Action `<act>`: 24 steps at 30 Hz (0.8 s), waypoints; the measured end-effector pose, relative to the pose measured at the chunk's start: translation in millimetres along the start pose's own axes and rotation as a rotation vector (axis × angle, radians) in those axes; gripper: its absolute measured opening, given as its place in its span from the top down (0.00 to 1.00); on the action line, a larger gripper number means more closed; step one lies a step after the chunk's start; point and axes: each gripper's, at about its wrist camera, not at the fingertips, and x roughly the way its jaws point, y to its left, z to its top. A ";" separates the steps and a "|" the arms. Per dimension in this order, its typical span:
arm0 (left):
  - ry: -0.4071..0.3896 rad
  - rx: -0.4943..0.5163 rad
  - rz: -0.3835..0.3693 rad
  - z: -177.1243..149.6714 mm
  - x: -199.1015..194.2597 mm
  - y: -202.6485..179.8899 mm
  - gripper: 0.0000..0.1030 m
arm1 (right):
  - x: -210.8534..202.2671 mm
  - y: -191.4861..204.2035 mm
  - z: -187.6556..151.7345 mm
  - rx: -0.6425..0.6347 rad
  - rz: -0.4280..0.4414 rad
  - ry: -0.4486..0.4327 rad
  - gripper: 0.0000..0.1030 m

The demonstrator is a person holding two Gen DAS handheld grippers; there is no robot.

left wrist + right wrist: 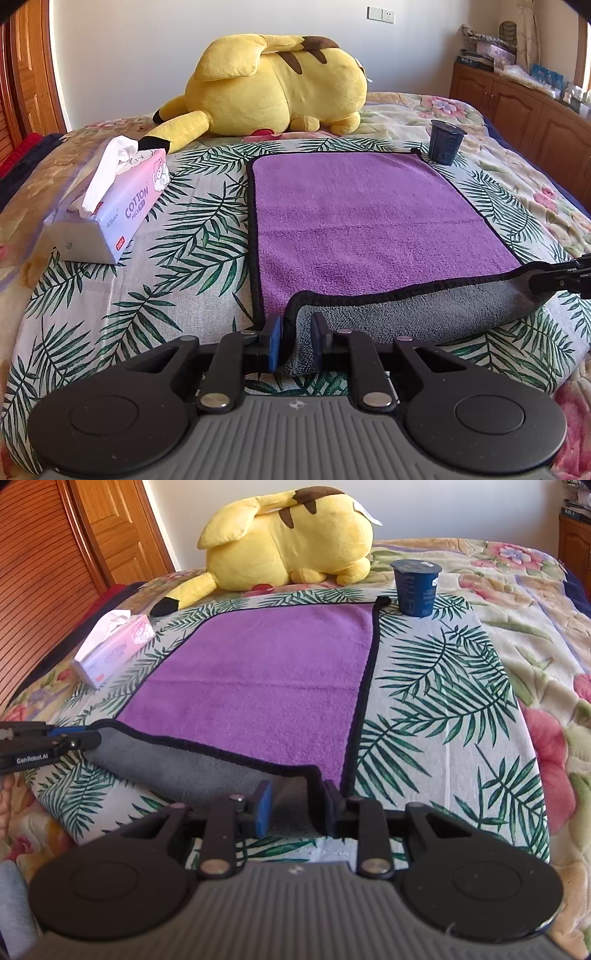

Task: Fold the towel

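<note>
Purple towel [369,221], near edge upturned grey

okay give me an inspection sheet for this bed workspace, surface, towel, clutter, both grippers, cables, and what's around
Surface: leaf-print cloth laid over a floral bedspread.
Job's things: purple towel lying flat, black-edged; its near edge is turned up, grey underside showing.
Clutter: tissue pack left of the towel; dark blue cup upright by the far right corner, whether it touches is unclear; yellow plush toy beyond.
Grippers: left gripper has its jaws on the near left corner; right gripper has its jaws around the near right corner, pads not visibly pressed in.
Cables: nothing seen.
Surroundings: wooden cabinet with items on top, wooden door, white wall.
</note>
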 end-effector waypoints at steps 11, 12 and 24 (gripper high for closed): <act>0.006 -0.006 -0.007 -1.0 4.0 2.2 1.00 | 1.3 -3.3 4.6 -0.013 0.012 -0.016 0.83; 0.004 -0.006 -0.011 -1.1 3.8 2.2 1.00 | 0.9 -3.5 4.6 -0.011 0.022 -0.018 0.87; -0.058 -0.004 -0.011 5.2 -9.6 0.1 1.00 | -4.9 -3.0 6.1 -0.032 0.014 -0.057 0.96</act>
